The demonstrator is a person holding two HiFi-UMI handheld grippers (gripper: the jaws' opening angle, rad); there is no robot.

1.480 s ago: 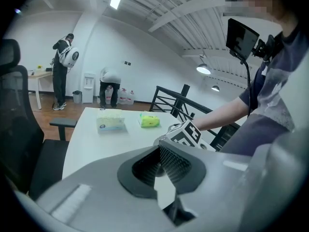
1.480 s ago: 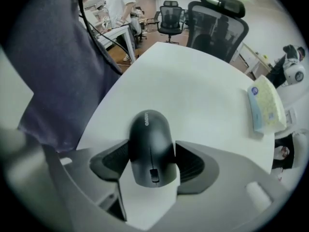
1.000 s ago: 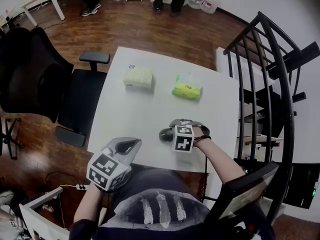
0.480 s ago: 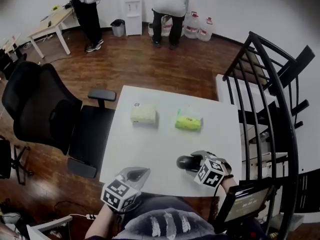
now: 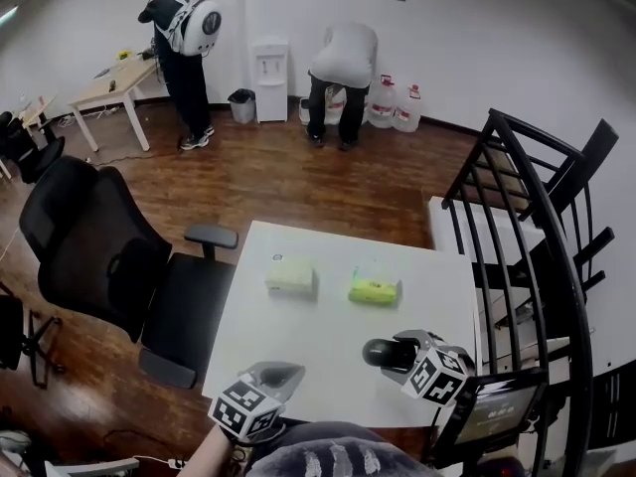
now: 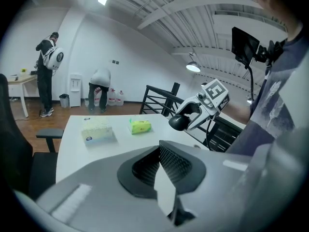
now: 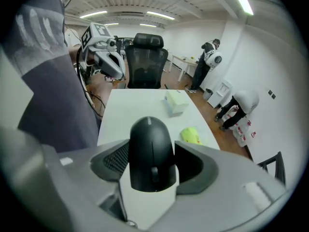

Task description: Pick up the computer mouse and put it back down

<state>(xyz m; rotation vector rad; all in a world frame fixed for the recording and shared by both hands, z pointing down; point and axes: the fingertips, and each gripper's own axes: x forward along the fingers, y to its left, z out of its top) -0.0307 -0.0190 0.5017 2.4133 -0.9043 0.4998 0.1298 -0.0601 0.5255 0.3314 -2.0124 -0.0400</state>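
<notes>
The black computer mouse (image 7: 150, 153) sits clamped between the grey jaws of my right gripper (image 7: 151, 164), its scroll wheel facing the camera. In the head view the mouse (image 5: 380, 352) hangs above the near right part of the white table (image 5: 298, 341), held by the right gripper (image 5: 396, 352). From the left gripper view the mouse (image 6: 177, 122) shows clear of the tabletop. My left gripper (image 5: 272, 375) hovers at the table's near edge, left of the mouse, its fingertips together with nothing between them (image 6: 159, 149).
A pale tissue box (image 5: 290, 275) and a green tissue pack (image 5: 374, 289) lie on the table's far half. A black office chair (image 5: 109, 256) stands to the left, a black railing (image 5: 537, 217) to the right. Two people stand at the far wall.
The right gripper has risen with the mouse, lifting it off the table and tilting. The head view has swung up to show more of the room. The left gripper has barely shifted.
</notes>
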